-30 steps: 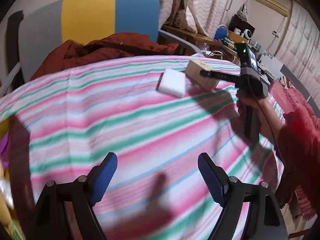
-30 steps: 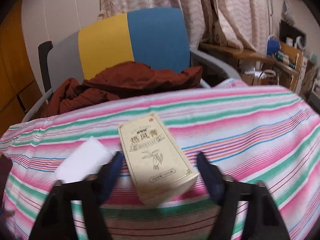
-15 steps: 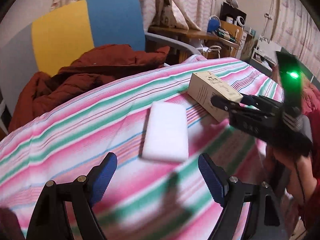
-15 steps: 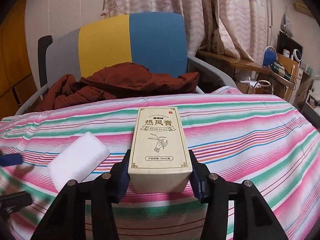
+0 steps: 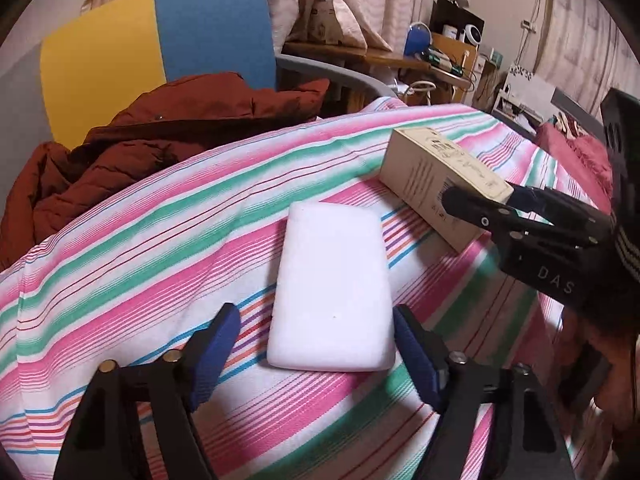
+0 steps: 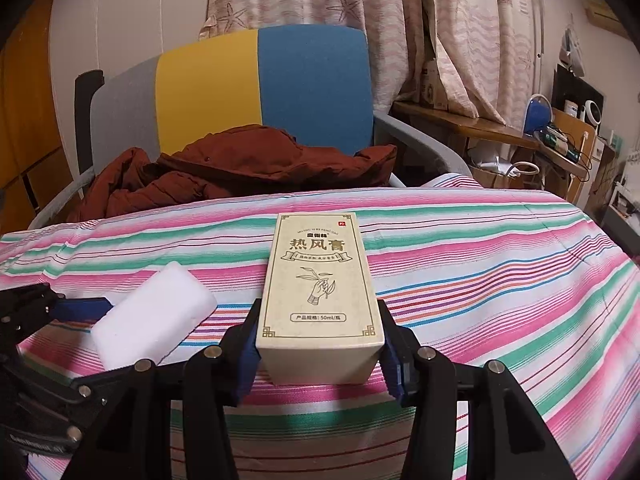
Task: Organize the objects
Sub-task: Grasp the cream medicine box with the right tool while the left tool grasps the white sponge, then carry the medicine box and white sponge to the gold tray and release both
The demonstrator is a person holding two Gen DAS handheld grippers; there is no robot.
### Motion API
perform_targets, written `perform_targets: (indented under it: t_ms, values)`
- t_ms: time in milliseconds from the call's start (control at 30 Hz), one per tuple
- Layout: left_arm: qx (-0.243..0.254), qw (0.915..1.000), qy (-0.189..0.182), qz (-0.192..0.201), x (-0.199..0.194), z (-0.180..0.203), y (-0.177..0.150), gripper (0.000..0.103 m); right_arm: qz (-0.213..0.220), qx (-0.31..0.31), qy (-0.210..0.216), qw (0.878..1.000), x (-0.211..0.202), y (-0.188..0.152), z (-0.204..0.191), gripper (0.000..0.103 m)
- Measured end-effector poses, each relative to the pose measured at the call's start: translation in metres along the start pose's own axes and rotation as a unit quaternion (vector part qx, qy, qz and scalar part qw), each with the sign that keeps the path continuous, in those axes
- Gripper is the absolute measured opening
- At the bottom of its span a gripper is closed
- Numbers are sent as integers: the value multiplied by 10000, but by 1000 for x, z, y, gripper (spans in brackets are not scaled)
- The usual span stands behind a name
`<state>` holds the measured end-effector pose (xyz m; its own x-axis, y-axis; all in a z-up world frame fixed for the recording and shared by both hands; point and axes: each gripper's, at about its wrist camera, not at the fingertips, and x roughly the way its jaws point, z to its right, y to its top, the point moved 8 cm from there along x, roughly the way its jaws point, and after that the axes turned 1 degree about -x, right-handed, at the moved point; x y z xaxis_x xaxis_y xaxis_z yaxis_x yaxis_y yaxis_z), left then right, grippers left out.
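A cream cardboard box (image 6: 320, 300), oblong and printed with dark Chinese characters and a line drawing of a hand holding a sprig, is laid flat on its broad face. Just beside it, apart from it, a white rectangular foam sponge block (image 5: 332, 292) with rounded corners is laid flat, unmarked.

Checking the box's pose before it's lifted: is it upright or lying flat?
Lying flat: the beige box rests lengthwise on the striped cloth, printed face up.

Left tool (image 5: 316, 356) moved up to the white sponge (image 5: 332, 292), jaws narrowing around it
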<state>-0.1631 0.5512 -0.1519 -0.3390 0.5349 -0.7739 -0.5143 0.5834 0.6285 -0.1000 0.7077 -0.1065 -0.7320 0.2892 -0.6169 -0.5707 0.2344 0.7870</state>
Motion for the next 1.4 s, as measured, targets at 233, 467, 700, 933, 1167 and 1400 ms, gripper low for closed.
perform_targets:
  t_ms: [233, 467, 700, 933, 1167, 1400]
  values:
    - [266, 9996, 46, 117, -10, 11, -4, 57, 164, -77, -193, 9996, -7, 2, 0, 51]
    - [209, 9966, 369, 705, -50, 4, -17, 57, 315, -231, -346, 9986, -14, 6, -5, 51]
    - [267, 9917, 579, 1119, -86, 2, -36, 57, 400, -569, -569, 9960, -26, 5, -18, 51]
    - [170, 9903, 633, 1225, -108, -5, -60, 57, 369, -810, -541, 9946, -48, -5, -37, 51]
    - [37, 9907, 632, 1203, -125, -13, -84, 57, 355, -457, -199, 9981, -82, -22, -59, 51]
    - [276, 9878, 474, 1458, -155, 8, -103, 57, 387, -261, 410, 9981, -121, -41, -105, 51]
